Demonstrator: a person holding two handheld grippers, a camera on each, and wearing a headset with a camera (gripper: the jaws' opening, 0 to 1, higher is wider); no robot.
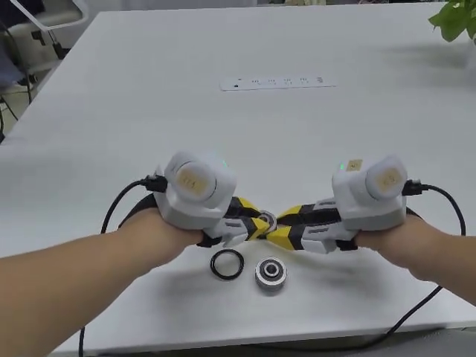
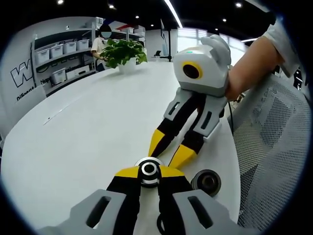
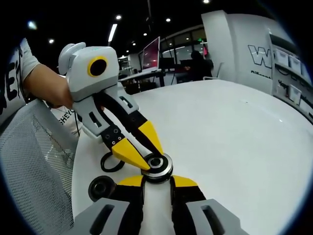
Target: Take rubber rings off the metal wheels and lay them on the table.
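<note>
Near edge: 1 rubber ring [image 1: 227, 264] already off, lying on the table [image 1: 149, 111], loose wheel [image 1: 271, 272] just right of it. Behind those, left gripper [image 1: 256, 226] is clamped on a 2nd wheel [image 1: 266, 220]. Right gripper [image 1: 277, 231] is at it too, can't tell if it's biting. That wheel's ring prob isn't off yet.

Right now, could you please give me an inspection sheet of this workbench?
Surface: white table.
Job's things: one metal wheel held up between the grippers; a second wheel and a loose black rubber ring lie side by side on the table, apart.
Clutter: white power strip.
Grippers: left gripper shut on the held wheel; right gripper at its rim, jaws apart, grip unclear.
Cables: a black cable trails from each gripper.
Surroundings: potted plant, mesh chair, shelves of bins.
</note>
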